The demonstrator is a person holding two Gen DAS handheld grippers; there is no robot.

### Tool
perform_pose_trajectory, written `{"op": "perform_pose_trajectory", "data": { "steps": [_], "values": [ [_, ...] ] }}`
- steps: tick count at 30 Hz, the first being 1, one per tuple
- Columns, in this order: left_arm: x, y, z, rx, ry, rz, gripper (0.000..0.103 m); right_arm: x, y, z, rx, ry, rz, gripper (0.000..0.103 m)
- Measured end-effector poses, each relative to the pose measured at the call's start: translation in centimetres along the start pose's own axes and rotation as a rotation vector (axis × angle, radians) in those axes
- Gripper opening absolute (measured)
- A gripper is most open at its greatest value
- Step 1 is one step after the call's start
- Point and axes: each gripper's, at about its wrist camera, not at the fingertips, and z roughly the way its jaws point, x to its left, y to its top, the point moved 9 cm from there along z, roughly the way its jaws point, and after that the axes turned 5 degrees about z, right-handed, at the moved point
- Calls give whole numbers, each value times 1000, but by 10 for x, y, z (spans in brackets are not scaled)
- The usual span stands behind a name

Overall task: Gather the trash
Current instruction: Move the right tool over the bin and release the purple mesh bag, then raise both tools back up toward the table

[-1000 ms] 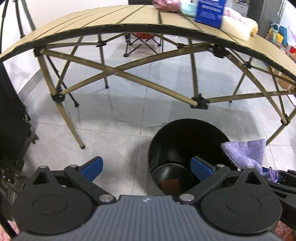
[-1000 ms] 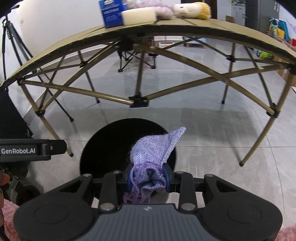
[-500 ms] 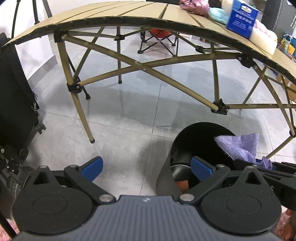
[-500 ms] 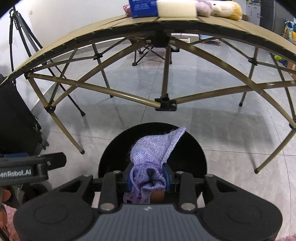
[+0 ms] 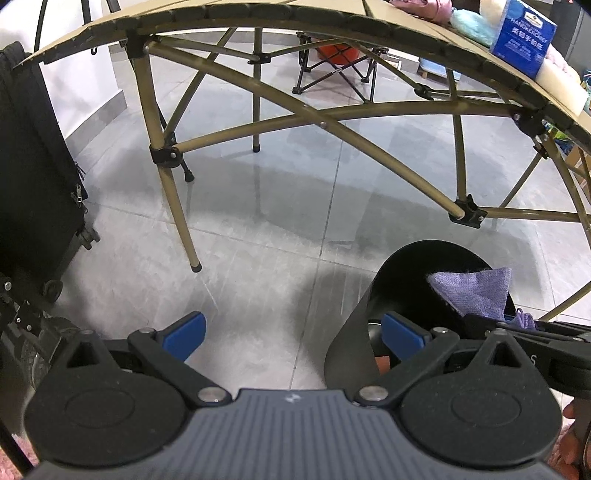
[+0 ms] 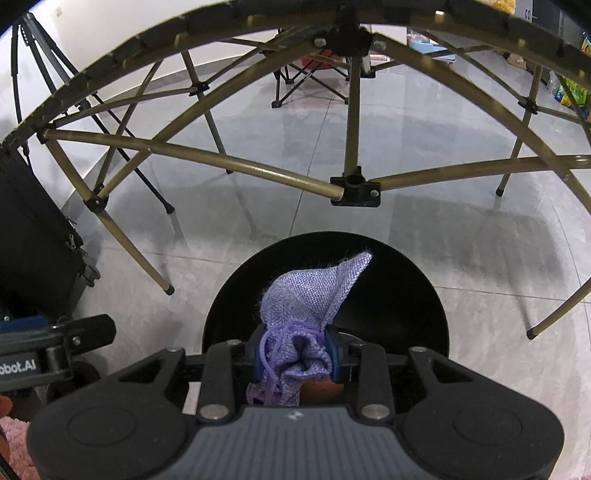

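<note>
A black round bin (image 6: 406,288) stands on the grey tiled floor, in front of a folding table. My right gripper (image 6: 295,352) is shut on a purple woven drawstring pouch (image 6: 310,295), held over the bin's mouth. A brown scrap (image 6: 321,391) lies at the bottom of the bin. In the left wrist view the same bin (image 5: 406,273) sits at the lower right with the pouch (image 5: 476,291) over its rim. My left gripper (image 5: 291,332) is open and holds nothing; its right blue pad overlaps the bin's near rim.
The tan folding table (image 5: 332,14) arches overhead on crossed legs (image 6: 354,188). On it lie a blue tissue pack (image 5: 524,33), a pale sponge and soft toys. A black suitcase (image 5: 33,177) stands at the left. A folding chair (image 5: 336,70) sits beyond the table.
Both views have slid: the bin has shifted right in the left wrist view and grown larger and centred under the pouch in the right wrist view. The grip on the pouch is unchanged.
</note>
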Motion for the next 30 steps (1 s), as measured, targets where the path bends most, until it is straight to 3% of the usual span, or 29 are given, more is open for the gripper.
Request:
{"op": "perform_pose_trajectory", "data": {
  "steps": [8,11,12,14,15,16,30],
  "values": [
    [2,-1,3,10,2,-6,103,-4,-1,10,17,-13,1,31],
    [3,-1,3,10,1,-6,103,-6,0,11,18,-26,-1,40],
    [3,-1,3,9,0,-6,103,-7,0,12,18,-34,-2,44],
    [3,-1,3,10,1,-7,103,-9,0,12,21,-39,4,61],
    [3,-1,3,11,2,-8,103,-10,0,13,25,-41,8,81],
    [3,-1,4,11,2,-8,103,-11,0,14,31,-42,13,94],
    [4,-2,3,10,1,-8,103,-17,-4,16,45,-55,32,96]
  ]
}}
